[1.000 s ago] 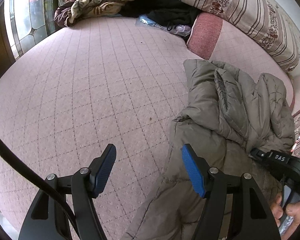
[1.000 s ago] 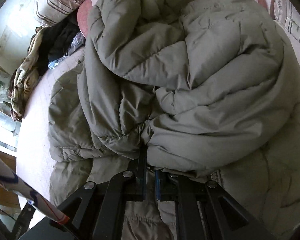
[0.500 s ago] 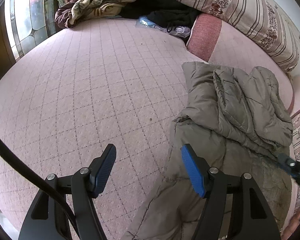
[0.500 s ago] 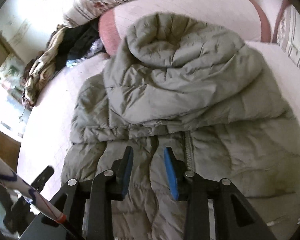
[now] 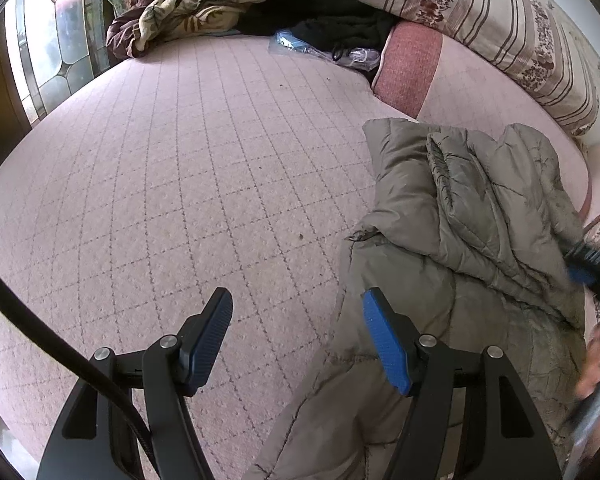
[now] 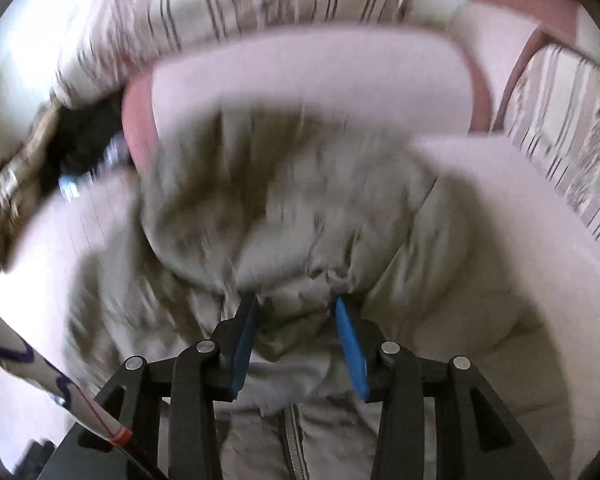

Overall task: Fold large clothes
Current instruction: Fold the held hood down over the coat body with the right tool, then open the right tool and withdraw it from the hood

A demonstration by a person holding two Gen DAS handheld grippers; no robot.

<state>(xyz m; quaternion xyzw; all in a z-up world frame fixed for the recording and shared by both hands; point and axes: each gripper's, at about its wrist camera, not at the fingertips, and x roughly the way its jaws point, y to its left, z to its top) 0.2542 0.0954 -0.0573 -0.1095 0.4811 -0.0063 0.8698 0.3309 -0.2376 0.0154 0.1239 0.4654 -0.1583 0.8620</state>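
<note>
Your right tongs [image 6: 296, 320], spread, straddle a jacket [image 6: 284, 216] fold; left tongs [image 5: 296, 320] spread, empty. Mid-fold, likely. Next: pinch it.

Both wrist views look down on the jacket [image 5: 452, 216], right nearer.

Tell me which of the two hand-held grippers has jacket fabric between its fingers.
The right hand-held gripper: a fold of the grey-green puffer jacket bulges between its open fingers. The left hand-held gripper, also open, frames only pink bedspread, with the jacket beside it.
</note>
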